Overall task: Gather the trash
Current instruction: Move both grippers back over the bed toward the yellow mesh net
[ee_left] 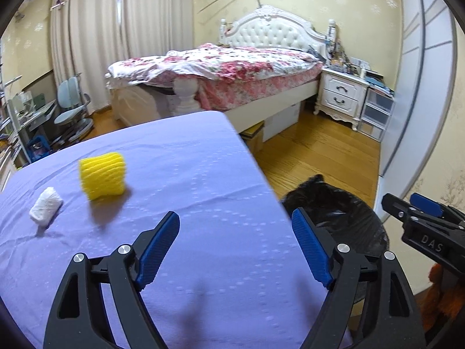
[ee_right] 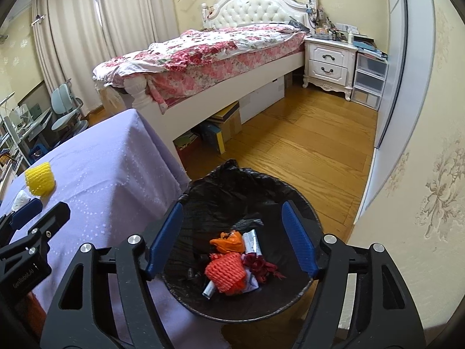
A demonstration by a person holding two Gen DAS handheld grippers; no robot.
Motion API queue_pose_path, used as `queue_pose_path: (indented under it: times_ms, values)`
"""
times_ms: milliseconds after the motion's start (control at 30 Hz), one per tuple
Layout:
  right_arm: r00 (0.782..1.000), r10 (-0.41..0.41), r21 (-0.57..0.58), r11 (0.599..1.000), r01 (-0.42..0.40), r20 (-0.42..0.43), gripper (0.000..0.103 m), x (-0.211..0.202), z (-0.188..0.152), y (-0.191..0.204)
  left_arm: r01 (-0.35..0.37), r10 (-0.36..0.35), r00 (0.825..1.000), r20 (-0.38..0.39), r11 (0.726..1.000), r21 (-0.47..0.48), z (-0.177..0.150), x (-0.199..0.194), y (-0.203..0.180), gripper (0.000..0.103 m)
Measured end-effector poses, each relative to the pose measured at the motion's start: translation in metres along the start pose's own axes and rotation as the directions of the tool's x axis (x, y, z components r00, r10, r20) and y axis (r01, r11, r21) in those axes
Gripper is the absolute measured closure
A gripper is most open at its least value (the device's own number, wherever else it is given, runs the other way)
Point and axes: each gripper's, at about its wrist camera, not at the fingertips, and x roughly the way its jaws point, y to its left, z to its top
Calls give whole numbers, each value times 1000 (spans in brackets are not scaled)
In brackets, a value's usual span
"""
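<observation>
Right wrist view puts me directly over the trash bin (ee_right: 296, 200), lined with a black bag, standing on the wood floor just beside the corner of the table with the lilac cloth (ee_right: 110, 174). My right gripper (ee_right: 237, 238) hangs above its mouth with the jaws wide and nothing between them. In the bin I see an orange foam fruit net (ee_right: 225, 272), an orange plastic scrap (ee_right: 228, 241), a silvery wrapper (ee_right: 252, 241) and some dark red bits I cannot identify.

On the left wrist view, my left gripper (ee_left: 235, 247) is also spread wide and empty, over the cloth near the table's edge. Two pieces remain on the table: a yellow foam fruit net (ee_left: 102, 176) and, just beside it, a crumpled white tissue (ee_left: 46, 205). Both lie well apart from the left fingertips.

My reading is that the left side should take the yellow net next. The risks as I judge them: the foam is soft and springy, so a shallow pinch could let it squirt out or roll across the cloth. The tissue is low and light; coming down too hard could catch the cloth and drag it. The two grippers sit close together near the bin, so swinging the left one back over could knock the right. A release made too early would drop the piece on the floor beside the rim.
</observation>
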Motion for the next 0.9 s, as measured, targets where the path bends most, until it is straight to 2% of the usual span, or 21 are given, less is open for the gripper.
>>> queue_pose_path:
  times_ms: [267,500,800,900]
  values:
    - [996,85,-80,993,-86,-19,26,5,3,55,-135,134,991,-11,987,-91,-11,-11,69,23]
    - [981,180,-187,964,-190,-69,26,13,1,123,-256,251,967,-51,951,-175,-22,-16,135,23]
    - [958,234,-310,910,-275,-164,25,30,-14,209,-352,332,935,-125,910,-219,-35,-11,194,23]
    - [955,241,-333,898,-288,-174,25,33,-16,230,-343,314,938,-150,906,-247,-37,-7,208,23]
